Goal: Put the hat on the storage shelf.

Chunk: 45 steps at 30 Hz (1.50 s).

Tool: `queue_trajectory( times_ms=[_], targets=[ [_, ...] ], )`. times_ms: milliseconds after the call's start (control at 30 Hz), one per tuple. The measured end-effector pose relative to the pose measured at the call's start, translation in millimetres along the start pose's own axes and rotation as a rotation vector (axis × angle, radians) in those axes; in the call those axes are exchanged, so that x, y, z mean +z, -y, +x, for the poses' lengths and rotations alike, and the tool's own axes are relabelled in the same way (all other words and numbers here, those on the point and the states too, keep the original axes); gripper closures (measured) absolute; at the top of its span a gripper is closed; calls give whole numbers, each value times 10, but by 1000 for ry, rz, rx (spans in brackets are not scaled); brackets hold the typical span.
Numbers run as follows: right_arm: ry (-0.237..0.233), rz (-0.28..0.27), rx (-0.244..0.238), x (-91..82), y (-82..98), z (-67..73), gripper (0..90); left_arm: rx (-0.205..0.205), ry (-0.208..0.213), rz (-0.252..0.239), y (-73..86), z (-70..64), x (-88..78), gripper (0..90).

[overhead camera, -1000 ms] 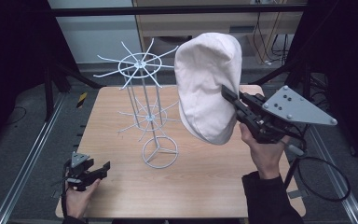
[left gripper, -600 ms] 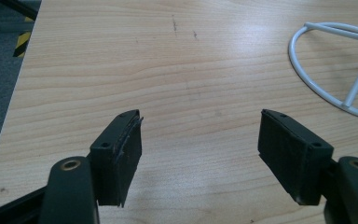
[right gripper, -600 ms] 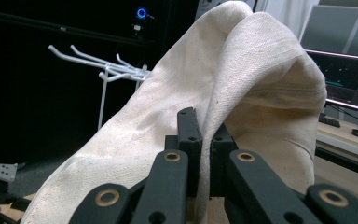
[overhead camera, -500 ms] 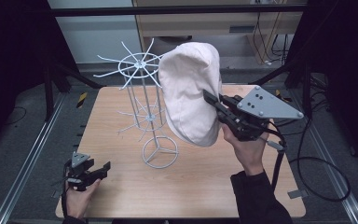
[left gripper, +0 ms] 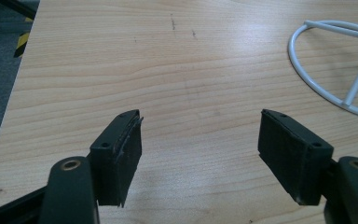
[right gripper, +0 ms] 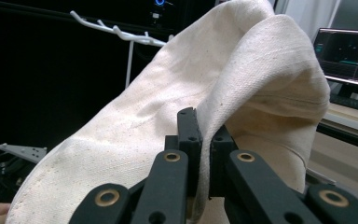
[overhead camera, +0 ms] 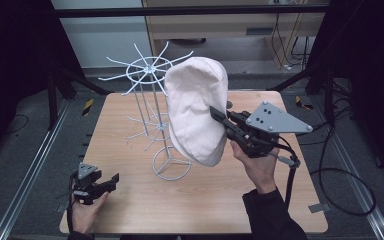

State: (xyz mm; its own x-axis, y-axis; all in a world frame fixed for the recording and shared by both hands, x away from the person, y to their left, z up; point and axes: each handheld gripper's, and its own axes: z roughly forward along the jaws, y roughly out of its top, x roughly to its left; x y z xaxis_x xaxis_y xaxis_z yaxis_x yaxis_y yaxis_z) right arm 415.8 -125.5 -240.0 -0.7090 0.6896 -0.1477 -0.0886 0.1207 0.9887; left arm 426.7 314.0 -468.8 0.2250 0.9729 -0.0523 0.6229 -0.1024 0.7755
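High view: hat point(overhead camera: 195, 112) in right tongs point(overhead camera: 219, 117)

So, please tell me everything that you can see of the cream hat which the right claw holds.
The hat is cream woven cloth, like canvas, with stitched seams and a soft rounded crown. It hangs upright in the air above the wooden table, crown up, its lower edge free. The right claw is shut on a fold of its edge. The hat is beside the white wire rack, partly in front of it; contact with the rack cannot be told.
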Motion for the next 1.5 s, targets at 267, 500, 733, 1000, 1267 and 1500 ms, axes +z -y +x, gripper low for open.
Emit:
queue_trajectory(
  times_ms=[267,500,733,1000,1267,1500],
  targets=[
    [-27,25,8,70,144,46,881,1,1,0,-2,-1,4,303],
    [-36,40,18,144,251,75,878,2,0,2,-2,4,4,304],
    [-44,57,48,201,327,63,872,0,-3,0,-3,10,-1,304],
    [-37,96,66,259,403,76,839,-1,-1,0,-4,14,-4,304],
    [-34,131,94,311,486,77,801,0,0,0,-5,13,-5,304],
    [-27,147,118,328,557,65,742,-2,3,-3,-5,13,-11,304]
  ],
)
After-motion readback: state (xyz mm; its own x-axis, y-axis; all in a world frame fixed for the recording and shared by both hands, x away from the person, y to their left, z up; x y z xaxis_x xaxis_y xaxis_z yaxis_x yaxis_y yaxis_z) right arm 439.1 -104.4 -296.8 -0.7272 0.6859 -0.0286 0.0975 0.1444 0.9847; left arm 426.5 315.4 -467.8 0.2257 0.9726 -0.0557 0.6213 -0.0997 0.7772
